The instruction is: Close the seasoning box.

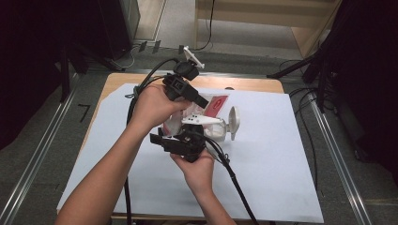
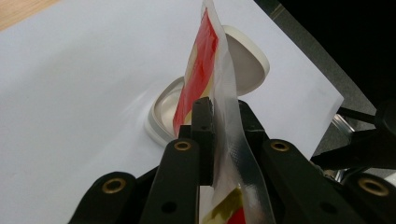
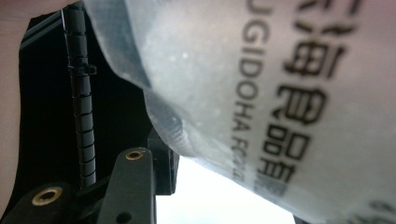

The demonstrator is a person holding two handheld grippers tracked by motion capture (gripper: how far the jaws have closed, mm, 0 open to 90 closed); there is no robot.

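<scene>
Both hands meet at the centre of the high view, over the white sheet [image 1: 281,154] that covers the table. The left gripper [image 1: 202,101] comes in from upper left of centre; the right gripper [image 1: 157,139] sits just below it, at lower centre.

Left gripper view: the two black jaws are clamped on the sealed edge of a red-and-clear packet [image 2: 205,70], which stands edge-on and runs up the middle of the frame. Behind it, at centre, lies an open white container [image 2: 161,109] with its hinged lid [image 2: 247,65] raised — well apart from the jaws.

Right gripper view: the translucent part of the packet, printed with black characters, crowds the right and upper frame. One jaw shows at lower left, close against the film. Whether the pads actually press it — cannot tell.

Step in hand, as I judge it: the packet is held up between both tools, above the container, ready for tearing or opening.

Next move likely calls for a firm bite by the right gripper near the seal, then a pull away from the left, keeping the mouth over the container so nothing spills on the sheet.
</scene>
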